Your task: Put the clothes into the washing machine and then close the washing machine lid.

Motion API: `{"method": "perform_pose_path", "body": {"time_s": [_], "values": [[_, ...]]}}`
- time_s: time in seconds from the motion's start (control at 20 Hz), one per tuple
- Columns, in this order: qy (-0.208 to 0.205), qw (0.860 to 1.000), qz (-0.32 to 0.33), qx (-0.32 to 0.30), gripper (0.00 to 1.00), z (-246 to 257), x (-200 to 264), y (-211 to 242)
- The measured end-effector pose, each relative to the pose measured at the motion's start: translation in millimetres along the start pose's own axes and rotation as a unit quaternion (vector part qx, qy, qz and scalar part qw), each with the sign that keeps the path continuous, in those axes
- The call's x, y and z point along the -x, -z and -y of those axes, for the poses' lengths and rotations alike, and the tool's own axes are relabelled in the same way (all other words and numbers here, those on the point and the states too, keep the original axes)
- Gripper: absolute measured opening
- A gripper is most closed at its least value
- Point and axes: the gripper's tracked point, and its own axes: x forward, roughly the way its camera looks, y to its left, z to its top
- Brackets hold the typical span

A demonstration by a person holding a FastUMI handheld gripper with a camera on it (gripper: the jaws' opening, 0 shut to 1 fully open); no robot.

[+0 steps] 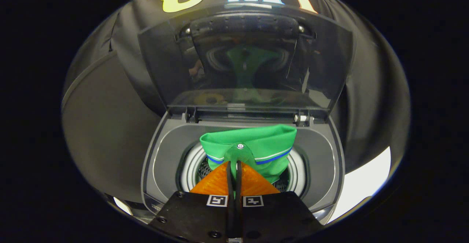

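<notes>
The hand-held gripper [234, 163] is seen with its two fingers drawn almost together, and a fold of the green garment [253, 147] is pinched between their tips. The garment (a polo-style shirt, to judge by the small button and the white and blue stripes along its edge) is held bunched over the mouth of the washing machine [322, 151]. Its lower part hangs down into the drum [190, 166], while its upper fold stands above the drum's rim, just ahead of the fingertips. The perforated inside of the drum can be made out on both sides of the cloth.

The lid [245, 56] of the washing machine is raised and is tilted back beyond the garment, hinged at the far edge of the opening. A dim green reflection of the shirt is shown in its dark, glossy panel. The grey top surround of the machine frames the round opening. A pale patch of floor or worktop is seen beside the machine; which of the two cannot be told.
</notes>
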Motion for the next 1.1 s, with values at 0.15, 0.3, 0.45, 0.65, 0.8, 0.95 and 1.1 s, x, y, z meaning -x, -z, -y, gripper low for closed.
{"method": "perform_pose_path", "body": {"time_s": [0.15,0.3,0.45,0.65,0.8,0.95,1.1], "values": [[0.008,1.0,-0.021,0.001,0.02,8,-19,23],[0.006,0.999,-0.037,-0.007,0.02,9,-34,39],[0.008,0.999,-0.041,-0.007,0.01,9,-38,47],[0.008,0.999,-0.041,-0.01,0.01,10,-40,48],[-0.009,0.997,-0.066,-0.036,0.07,6,-39,54],[0.01,0.998,-0.047,-0.032,0.96,13,-46,52],[0.007,0.999,-0.04,-0.036,0.98,13,-38,47]]}}
